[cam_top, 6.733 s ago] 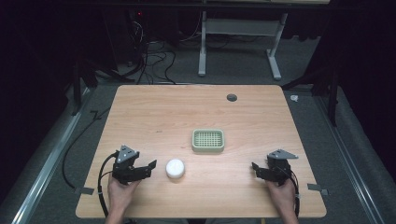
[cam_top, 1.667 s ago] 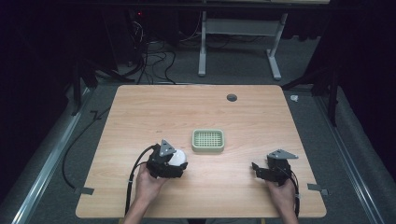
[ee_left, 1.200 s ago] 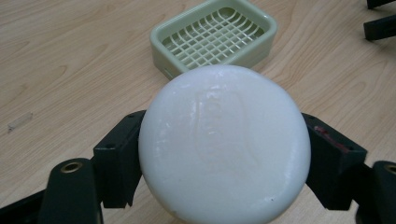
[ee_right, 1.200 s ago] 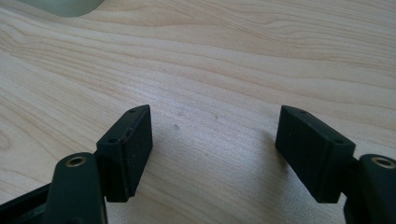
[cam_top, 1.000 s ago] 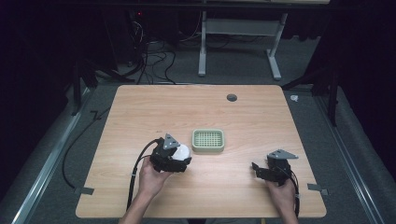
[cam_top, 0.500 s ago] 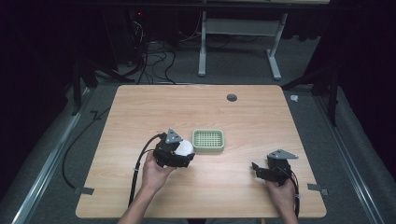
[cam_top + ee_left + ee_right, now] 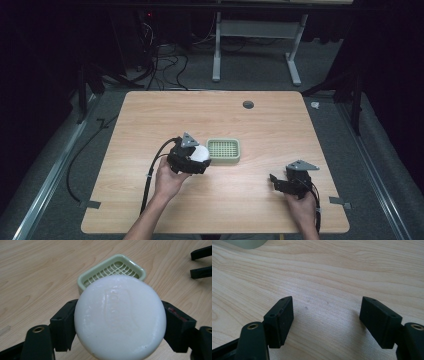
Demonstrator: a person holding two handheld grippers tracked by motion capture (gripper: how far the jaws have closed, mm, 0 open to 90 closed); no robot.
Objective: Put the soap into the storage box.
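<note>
1. The soap is a round, white, smooth bar with a faint raised stamp on its face; the stamp's letters are too soft to read.
2. It sits clamped between the two black jaws of the left gripper, held above the wooden table, just beside the near-left edge of the soap dish.
3. In the high view the soap shows as a white patch at the front of the left gripper, almost touching the left end of the soap dish; whether it overlaps the rim I cannot tell.
4. The soap dish is pale green, rectangular with rounded corners, and has a grid floor. In the left gripper view its near part is hidden behind the soap.
5. The left gripper's jaws are spread wide enough to take the bar's full width, and each pad presses a side of it.
6. The right gripper rests low on the table near the front right, well apart from the soap dish, in the person's right hand.
7. Its jaws stand wide apart with nothing but bare wood between them.
8. A pale green blur at the top left corner of the right gripper view is cut off by the frame.
</note>
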